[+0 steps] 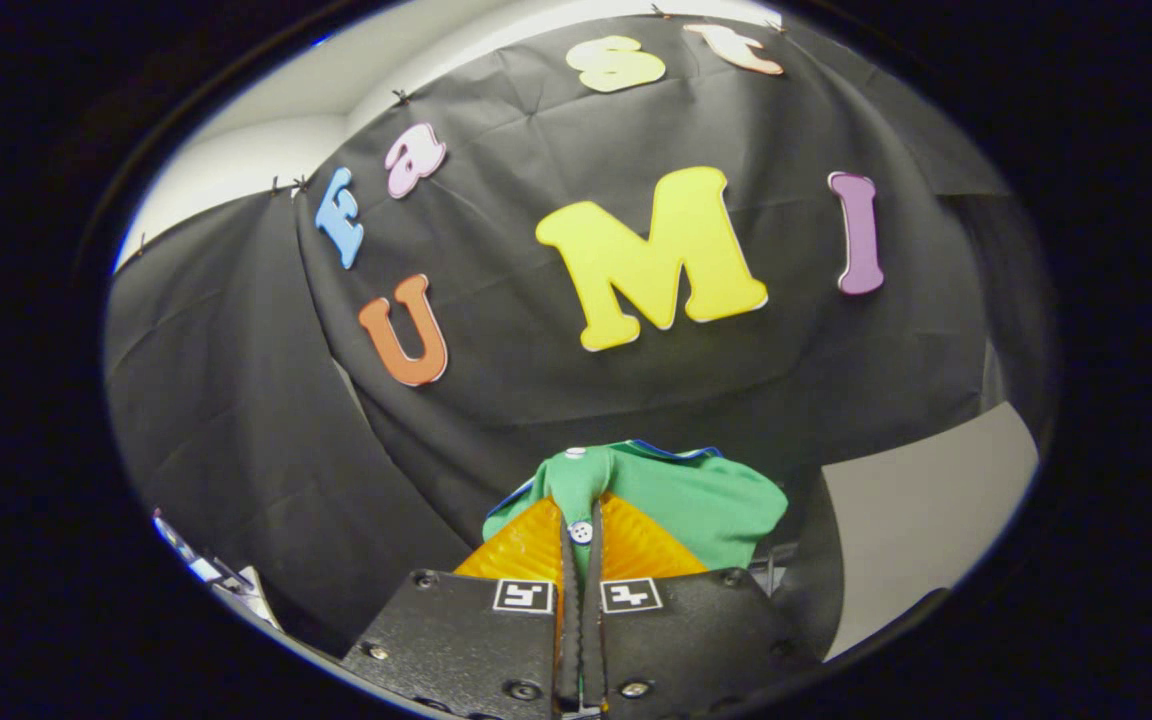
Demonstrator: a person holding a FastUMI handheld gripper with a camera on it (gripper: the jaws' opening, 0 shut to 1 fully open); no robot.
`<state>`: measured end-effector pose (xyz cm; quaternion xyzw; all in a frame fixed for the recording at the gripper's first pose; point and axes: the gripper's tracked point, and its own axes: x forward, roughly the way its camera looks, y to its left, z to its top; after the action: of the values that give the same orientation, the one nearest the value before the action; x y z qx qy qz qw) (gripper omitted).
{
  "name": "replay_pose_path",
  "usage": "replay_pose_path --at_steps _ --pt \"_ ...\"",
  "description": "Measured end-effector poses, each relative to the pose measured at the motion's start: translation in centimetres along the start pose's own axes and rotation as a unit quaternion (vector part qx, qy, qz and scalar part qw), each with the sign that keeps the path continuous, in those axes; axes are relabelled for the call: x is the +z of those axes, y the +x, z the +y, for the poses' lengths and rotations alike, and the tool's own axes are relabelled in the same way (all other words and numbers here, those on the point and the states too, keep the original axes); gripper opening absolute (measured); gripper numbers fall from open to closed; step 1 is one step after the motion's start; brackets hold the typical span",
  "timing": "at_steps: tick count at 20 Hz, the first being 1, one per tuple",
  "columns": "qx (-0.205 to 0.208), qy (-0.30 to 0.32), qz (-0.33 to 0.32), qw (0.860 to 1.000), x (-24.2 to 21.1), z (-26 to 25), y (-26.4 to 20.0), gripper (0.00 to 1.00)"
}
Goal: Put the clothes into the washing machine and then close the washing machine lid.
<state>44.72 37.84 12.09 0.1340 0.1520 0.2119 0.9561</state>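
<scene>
A green garment [706, 500] with a white button and a blue trim hangs lifted in the air in front of the booth's black cloth wall. My gripper [581, 535] is shut on it: a fold of the green fabric with the button is pinched between the two orange fingers [521, 550]. The rest of the garment bunches up just beyond and to the right of the fingertips.
A pale grey flat surface [916, 520] lies to the right, beyond the garment. A thin metal rack or frame piece [771, 570] shows just right of the fingers. Some white and blue items [206, 565] sit low on the left.
</scene>
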Motion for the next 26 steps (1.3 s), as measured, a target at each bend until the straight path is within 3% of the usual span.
replay_pose_path --at_steps 15,26 --pt "-0.055 0.041 0.112 0.991 -15.7 -3.6 11.9 0.05" --pt "-0.121 0.061 0.217 0.967 -27.0 -8.7 16.5 0.05"
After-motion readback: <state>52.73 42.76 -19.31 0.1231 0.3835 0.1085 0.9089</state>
